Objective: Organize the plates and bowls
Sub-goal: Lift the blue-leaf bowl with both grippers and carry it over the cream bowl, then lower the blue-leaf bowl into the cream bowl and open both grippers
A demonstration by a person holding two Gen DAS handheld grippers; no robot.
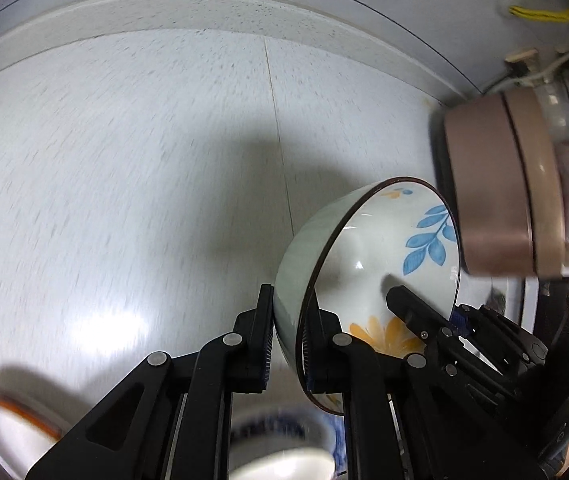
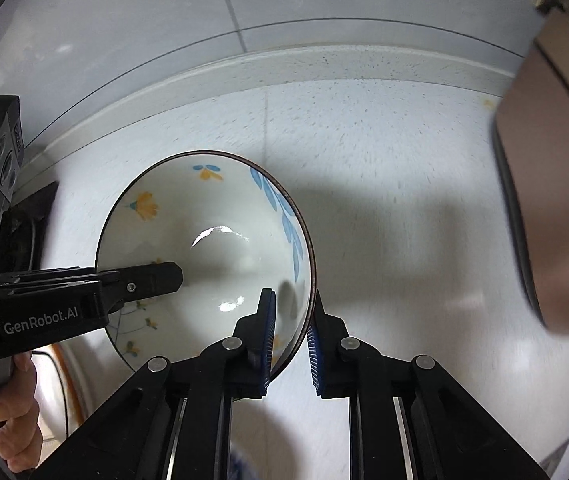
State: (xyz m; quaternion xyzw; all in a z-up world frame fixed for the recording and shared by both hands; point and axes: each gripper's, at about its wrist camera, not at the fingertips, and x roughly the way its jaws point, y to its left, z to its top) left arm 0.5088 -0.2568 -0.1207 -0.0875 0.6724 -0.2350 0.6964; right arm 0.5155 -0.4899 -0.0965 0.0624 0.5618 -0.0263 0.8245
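A white bowl [image 1: 368, 256] with blue leaves, yellow flowers and a dark rim hangs tilted above the speckled countertop [image 1: 124, 200]. My left gripper [image 1: 290, 312] is shut on its rim, one pad inside and one outside. My right gripper [image 2: 292, 304] is shut on the rim of the same bowl [image 2: 204, 216] at the opposite side. In the left wrist view a finger [image 1: 408, 308] of the right gripper reaches into the bowl. In the right wrist view a finger [image 2: 152, 278] of the left gripper lies inside it.
A brownish-pink round appliance [image 1: 500, 184] stands close to the right of the bowl, large in the right wrist view [image 2: 552, 200]. Below lie a blue-patterned dish [image 1: 280, 436] and an orange-rimmed dish [image 1: 16, 424]. A raised backsplash [image 1: 164, 12] bounds the counter. A person's hand [image 2: 12, 412] holds the left gripper.
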